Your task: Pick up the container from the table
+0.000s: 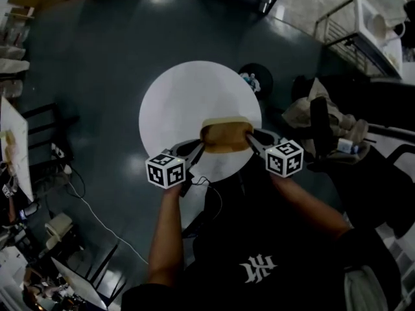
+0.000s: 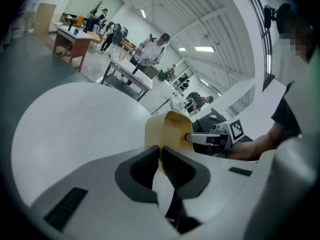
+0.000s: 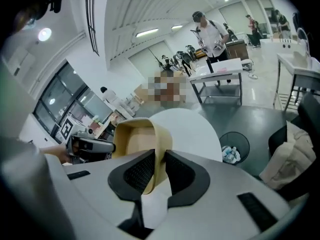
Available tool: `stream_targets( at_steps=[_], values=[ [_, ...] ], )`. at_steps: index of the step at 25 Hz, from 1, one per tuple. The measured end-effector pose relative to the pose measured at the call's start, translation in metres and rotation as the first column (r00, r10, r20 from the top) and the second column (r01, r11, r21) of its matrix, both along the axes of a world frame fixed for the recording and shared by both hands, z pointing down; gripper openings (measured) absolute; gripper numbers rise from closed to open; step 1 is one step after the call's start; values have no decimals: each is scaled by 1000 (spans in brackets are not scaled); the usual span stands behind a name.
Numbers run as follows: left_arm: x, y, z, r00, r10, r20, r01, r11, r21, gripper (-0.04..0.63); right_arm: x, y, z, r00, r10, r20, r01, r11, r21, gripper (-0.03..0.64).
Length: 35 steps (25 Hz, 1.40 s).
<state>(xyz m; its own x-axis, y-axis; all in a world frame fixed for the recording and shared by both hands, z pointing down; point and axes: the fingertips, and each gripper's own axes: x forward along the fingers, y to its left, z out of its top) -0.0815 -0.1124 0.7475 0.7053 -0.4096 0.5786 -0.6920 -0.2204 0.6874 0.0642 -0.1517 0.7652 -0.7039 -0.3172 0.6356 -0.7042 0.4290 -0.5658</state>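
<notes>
The tan container [image 1: 225,137] is held between the two grippers over the near edge of the round white table [image 1: 188,89]. The left gripper [image 1: 200,146] has its jaws nearly together, and they pinch the thin wall of the container at its left end. The right gripper [image 1: 251,138] does the same at the right end - its jaws are closed on the rim there. In each gripper view the other gripper shows at the far side of the container.
</notes>
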Motion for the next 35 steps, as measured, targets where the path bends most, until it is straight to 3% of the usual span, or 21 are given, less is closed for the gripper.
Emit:
stream_targets(
  at_steps=[5, 9, 15, 19, 26, 35],
  values=[
    [-8, -14, -52, 998, -65, 17, 62, 992, 114, 27, -11, -28, -51, 999, -38, 24, 35, 992, 123, 81],
    [-18, -32, -97, 992, -124, 34, 113, 967, 229, 26, -25, -54, -97, 994, -96, 54, 80, 968, 240, 81],
    [-35, -53, -169, 980, -189, 63, 149, 905, 399, 27, -48, -88, -178, 979, -177, 102, 118, 897, 426, 80],
    [-46, -53, -213, 969, -236, 74, 173, 861, 478, 26, -64, -96, -232, 963, -246, 112, 150, 829, 539, 81],
    [-65, -55, -297, 943, -320, 93, 193, 753, 630, 26, -89, -105, -329, 931, -341, 133, 144, 677, 722, 81],
    [-69, -48, -405, 901, -404, 159, 114, 575, 810, 25, -95, -100, -432, 880, -417, 229, 33, 533, 845, 81]
  ],
)
